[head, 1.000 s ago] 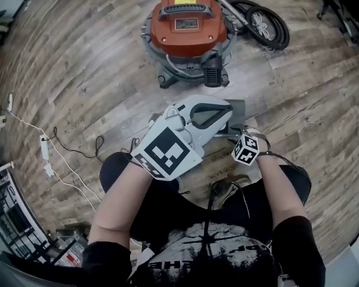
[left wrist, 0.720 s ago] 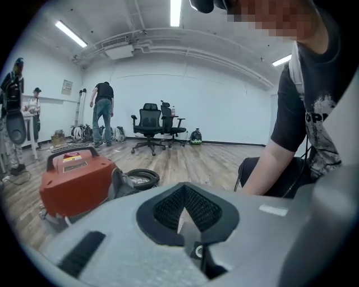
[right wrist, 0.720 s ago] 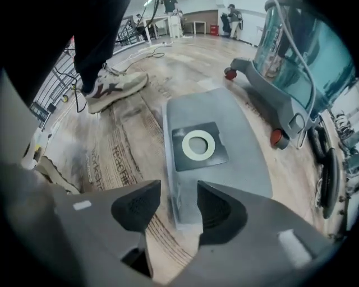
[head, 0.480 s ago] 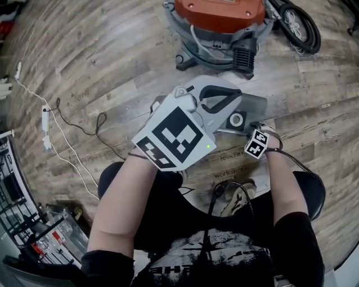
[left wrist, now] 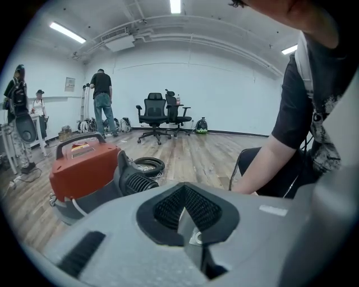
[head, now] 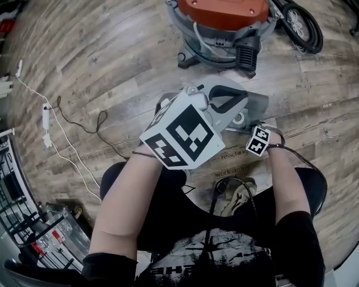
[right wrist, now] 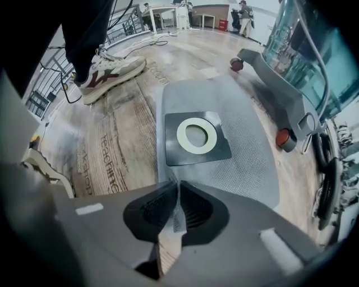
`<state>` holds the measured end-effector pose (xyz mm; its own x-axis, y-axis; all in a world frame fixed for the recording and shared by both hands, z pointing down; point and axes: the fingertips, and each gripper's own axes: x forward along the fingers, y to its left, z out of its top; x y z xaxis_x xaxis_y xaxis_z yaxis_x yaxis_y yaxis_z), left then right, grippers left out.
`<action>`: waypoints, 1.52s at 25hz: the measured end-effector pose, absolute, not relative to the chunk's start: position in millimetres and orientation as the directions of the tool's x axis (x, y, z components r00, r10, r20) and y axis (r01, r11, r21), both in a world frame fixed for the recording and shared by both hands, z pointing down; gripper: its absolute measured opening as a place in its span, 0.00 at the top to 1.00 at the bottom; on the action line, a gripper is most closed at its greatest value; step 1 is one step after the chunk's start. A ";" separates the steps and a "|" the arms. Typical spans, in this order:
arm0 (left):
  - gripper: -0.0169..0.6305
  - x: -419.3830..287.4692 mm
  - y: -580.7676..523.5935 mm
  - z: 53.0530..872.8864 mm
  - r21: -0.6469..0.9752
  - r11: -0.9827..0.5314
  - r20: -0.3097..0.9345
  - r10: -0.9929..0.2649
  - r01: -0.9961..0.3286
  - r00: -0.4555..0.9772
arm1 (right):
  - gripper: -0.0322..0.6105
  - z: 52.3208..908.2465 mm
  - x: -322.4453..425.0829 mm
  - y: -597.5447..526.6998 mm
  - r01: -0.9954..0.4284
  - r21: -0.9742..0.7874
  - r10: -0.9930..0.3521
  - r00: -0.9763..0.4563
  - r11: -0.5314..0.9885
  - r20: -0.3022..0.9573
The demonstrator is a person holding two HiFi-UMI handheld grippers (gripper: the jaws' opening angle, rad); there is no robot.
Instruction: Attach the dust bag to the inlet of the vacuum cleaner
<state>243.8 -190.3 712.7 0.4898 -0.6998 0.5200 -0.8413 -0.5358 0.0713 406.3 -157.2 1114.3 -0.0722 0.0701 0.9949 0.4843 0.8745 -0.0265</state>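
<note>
Wood floor [head: 112,67]; dust bag [right wrist: 252,151] in just-closed right tool [right wrist: 178,193]

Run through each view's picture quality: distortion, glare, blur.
Head view: strong fisheye bends the floor planks; sharp, evenly lit. Left gripper view: ceiling light blown out, black vignette in the corners. Right gripper view: dust bag sharp at centre, vacuum cleaner stretched and bluish at the curved rim.

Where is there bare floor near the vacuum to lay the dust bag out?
Bare floor lies between the vacuum cleaner and the power strip at left, and right of the dust bag, below the hose. The gap between bag and vacuum is narrow; cables clutter the lower left.
</note>
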 end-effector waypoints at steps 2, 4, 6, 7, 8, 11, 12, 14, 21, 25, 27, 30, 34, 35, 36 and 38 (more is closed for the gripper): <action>0.98 250.2 -188.0 714.1 0.081 -0.558 0.513 -0.687 -0.826 0.514 | 0.92 1100.4 398.0 -159.9 0.486 -0.027 0.084 -0.094 0.873 0.992; 0.98 256.2 -185.9 718.9 0.073 -0.580 0.526 -0.669 -0.811 0.525 | 0.92 1078.4 385.8 -166.6 0.487 -0.022 0.099 -0.132 0.873 0.986; 0.97 260.4 -185.4 723.2 0.055 -0.596 0.546 -0.654 -0.801 0.524 | 0.92 1048.8 371.6 -177.8 0.479 -0.015 0.115 -0.180 0.878 0.977; 0.97 261.5 -185.7 724.6 0.047 -0.597 0.554 -0.652 -0.801 0.519 | 0.92 1032.8 365.4 -184.0 0.479 -0.010 0.122 -0.202 0.878 0.972; 0.97 261.9 -185.8 726.1 0.039 -0.597 0.562 -0.650 -0.801 0.512 | 0.92 1016.5 360.0 -190.6 0.478 -0.007 0.129 -0.223 0.878 0.966; 0.97 263.6 -181.8 733.1 0.026 -0.604 0.601 -0.627 -0.796 0.496 | 0.92 964.7 344.0 -214.4 0.453 -0.017 0.162 -0.283 0.891 0.945; 0.97 265.4 -179.1 736.9 0.026 -0.612 0.619 -0.611 -0.790 0.494 | 0.92 946.6 337.8 -222.2 0.442 -0.024 0.175 -0.304 0.897 0.936; 0.78 271.2 -172.2 747.2 0.023 -0.635 0.664 -0.568 -0.772 0.486 | 0.92 910.9 326.2 -232.8 0.431 -0.032 0.197 -0.344 0.902 0.918; 0.68 272.9 -149.7 785.0 -0.101 -0.689 0.830 -0.456 -0.717 0.322 | 0.93 814.9 309.1 -225.9 0.432 -0.115 0.307 -0.407 0.895 0.860; 0.68 260.5 -142.4 793.0 -0.128 -0.648 0.854 -0.458 -0.751 0.249 | 0.93 785.2 306.7 -203.5 0.475 -0.130 0.358 -0.428 0.870 0.830; 0.68 258.0 -137.5 798.6 -0.120 -0.648 0.868 -0.436 -0.752 0.236 | 0.93 774.6 303.5 -196.2 0.486 -0.134 0.375 -0.441 0.864 0.815; 0.79 253.5 -132.1 800.3 -0.111 -0.633 0.871 -0.433 -0.766 0.231 | 0.93 764.6 298.9 -189.9 0.495 -0.138 0.391 -0.455 0.858 0.800; 0.90 243.9 -132.5 797.6 -0.148 -0.611 0.864 -0.463 -0.778 0.200 | 0.93 756.5 295.6 -184.5 0.498 -0.149 0.410 -0.469 0.854 0.782; 0.91 242.4 -133.7 796.4 -0.156 -0.611 0.864 -0.465 -0.776 0.192 | 0.93 756.2 295.5 -184.4 0.500 -0.141 0.405 -0.470 0.854 0.785; 0.92 241.0 -135.6 794.5 -0.165 -0.612 0.865 -0.466 -0.773 0.184 | 0.93 755.9 295.3 -185.2 0.501 -0.131 0.396 -0.471 0.855 0.788; 0.92 239.4 -141.1 789.6 -0.176 -0.613 0.864 -0.471 -0.770 0.177 | 0.92 755.0 295.0 -189.0 0.499 -0.112 0.379 -0.476 0.860 0.793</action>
